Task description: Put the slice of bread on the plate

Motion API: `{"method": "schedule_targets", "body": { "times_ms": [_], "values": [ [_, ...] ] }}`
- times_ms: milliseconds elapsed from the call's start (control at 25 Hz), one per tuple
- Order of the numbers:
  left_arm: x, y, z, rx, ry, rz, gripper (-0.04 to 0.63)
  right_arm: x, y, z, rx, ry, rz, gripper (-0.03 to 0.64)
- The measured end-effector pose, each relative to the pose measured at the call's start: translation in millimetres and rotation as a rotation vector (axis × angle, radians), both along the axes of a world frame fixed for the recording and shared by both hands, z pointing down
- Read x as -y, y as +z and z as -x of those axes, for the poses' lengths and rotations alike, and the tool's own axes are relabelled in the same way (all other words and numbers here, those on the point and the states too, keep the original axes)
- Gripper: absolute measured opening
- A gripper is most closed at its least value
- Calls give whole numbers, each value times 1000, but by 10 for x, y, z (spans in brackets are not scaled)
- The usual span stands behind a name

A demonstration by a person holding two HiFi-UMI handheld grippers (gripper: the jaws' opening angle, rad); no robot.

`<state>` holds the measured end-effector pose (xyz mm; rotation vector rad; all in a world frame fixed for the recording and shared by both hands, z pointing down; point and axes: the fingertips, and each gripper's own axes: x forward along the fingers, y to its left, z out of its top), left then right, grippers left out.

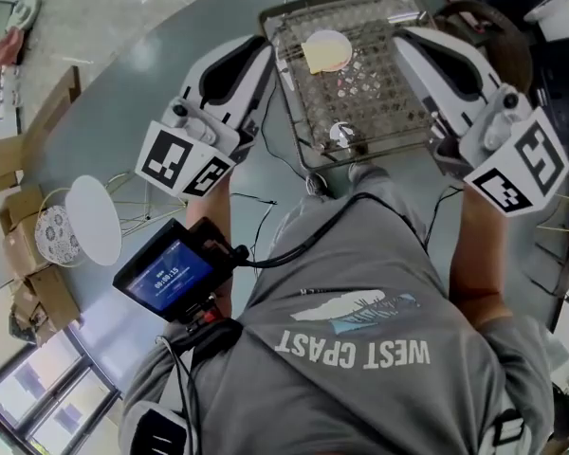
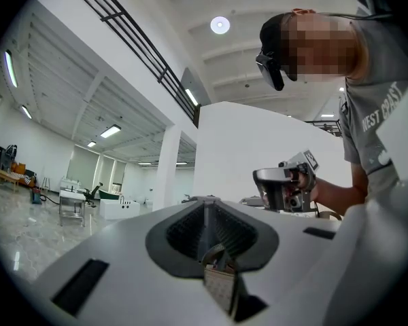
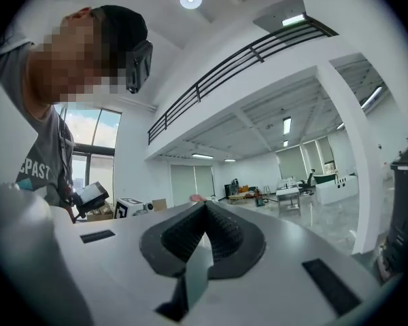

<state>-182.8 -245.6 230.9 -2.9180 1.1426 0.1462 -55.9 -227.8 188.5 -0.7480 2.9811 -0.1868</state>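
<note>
Bread: we spot the slice on the plate, at the rack's far edge.
Grippers: left gripper and right gripper pinched closed, empty.
Tip: we'd hold both high, clear of the rack.

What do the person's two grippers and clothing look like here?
The left gripper and right gripper have glossy white shells, dark ribbed jaw pads, a white cube with black square markers at each rear. The person wears a short-sleeved grey T-shirt with white lettering; a thin black cable crosses it.
</note>
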Motion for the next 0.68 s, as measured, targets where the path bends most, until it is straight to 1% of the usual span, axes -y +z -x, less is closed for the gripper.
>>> {"method": "schedule_targets", "body": {
  "times_ms": [160,400,680],
  "values": [
    [-34,-21,-2,2,21,-24,49,-148,-137,-82,28,15,-30,5],
    [-72,-57,-44,2,27,-34,49,-289,-291,-211,44,22,-55,5],
    [-131,23,73,6,2,-30,49,-334,-254,-210,45,18,-66,5]
  ]
}}
